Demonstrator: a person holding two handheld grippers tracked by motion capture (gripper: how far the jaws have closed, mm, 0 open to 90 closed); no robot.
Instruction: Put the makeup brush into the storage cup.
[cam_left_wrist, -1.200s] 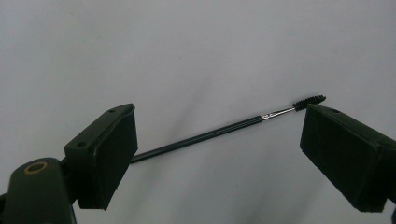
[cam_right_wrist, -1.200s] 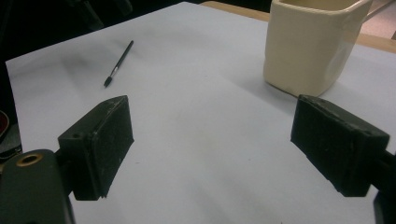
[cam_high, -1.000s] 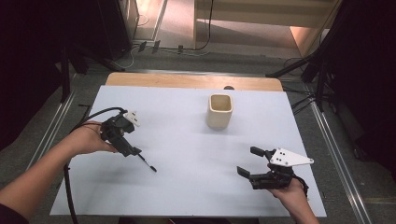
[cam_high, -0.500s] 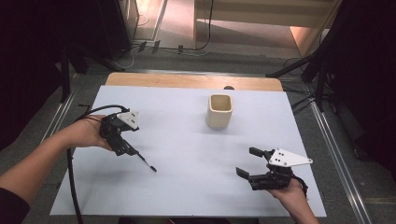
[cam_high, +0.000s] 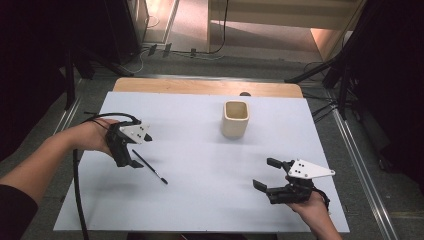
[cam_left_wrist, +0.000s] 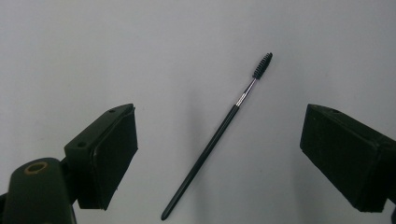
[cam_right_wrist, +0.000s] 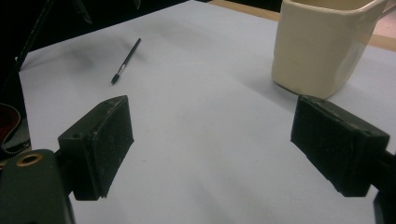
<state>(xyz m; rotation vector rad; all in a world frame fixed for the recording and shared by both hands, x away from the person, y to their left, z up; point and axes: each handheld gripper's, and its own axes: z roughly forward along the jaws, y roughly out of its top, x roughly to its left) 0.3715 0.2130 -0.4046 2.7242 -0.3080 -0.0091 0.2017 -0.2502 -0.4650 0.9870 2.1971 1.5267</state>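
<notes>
Hovering over the left part of the white table (cam_high: 200, 200), the left gripper (cam_high: 131, 162) is pointing down at a thin black mascara wand (cam_high: 150, 167), with the person's left hand (cam_high: 92, 136) wrapped around its body. Its jaws are standing wide apart and have just been closing a little; the wand is lying flat on the table between them, and neither pad is touching it. In the left gripper view the mascara wand (cam_left_wrist: 217, 135) is running on a slant, its bristled tip toward the top of that view and its plain handle end near the bottom edge (the short silver collar is sitting just below the bristles).

The right gripper (cam_high: 265, 174) is resting low at the near right of the table, held from behind by the person's right hand (cam_high: 312, 210), well apart from the wand. Its jaws are gaping wide too, with nothing between them but bare table. It is pointing across the table, so the right gripper view is taking in both the wand (cam_right_wrist: 126, 60), far off at the upper left, and a cream cup (cam_right_wrist: 324, 44) at the upper right.

The cup (cam_high: 235, 119) is standing upright toward the far side of the table, well apart from both grippers.
</notes>
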